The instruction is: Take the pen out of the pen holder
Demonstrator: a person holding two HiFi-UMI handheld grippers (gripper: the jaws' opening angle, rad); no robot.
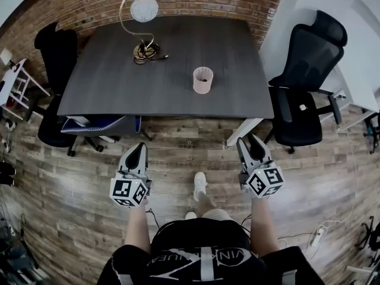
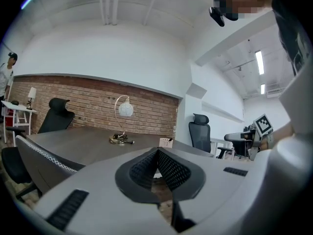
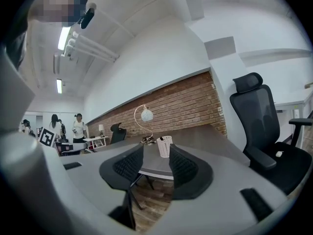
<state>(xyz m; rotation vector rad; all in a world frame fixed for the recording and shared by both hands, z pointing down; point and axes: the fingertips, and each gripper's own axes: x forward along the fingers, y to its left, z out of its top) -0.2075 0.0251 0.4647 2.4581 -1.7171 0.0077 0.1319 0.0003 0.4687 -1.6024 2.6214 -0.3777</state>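
Note:
A pale mesh pen holder (image 1: 202,79) stands upright on the dark grey table (image 1: 119,82), right of its middle and near the front edge. In the right gripper view the pen holder (image 3: 165,147) shows a dark pen tip (image 3: 161,138) above its rim. It appears small and far off in the left gripper view (image 2: 165,142). Both grippers hang over the wooden floor, well short of the table and pointing level at it. My left gripper (image 1: 140,148) (image 2: 157,152) is shut and empty. My right gripper (image 1: 249,140) (image 3: 156,151) is open with nothing between its fingers.
A curved desk lamp (image 1: 144,8) with a coiled cable (image 1: 146,51) stands at the table's back. Black office chairs sit at the right (image 1: 309,70) and left (image 1: 56,52). Another chair (image 1: 101,125) is tucked under the front edge. A power strip (image 1: 315,236) lies on the floor.

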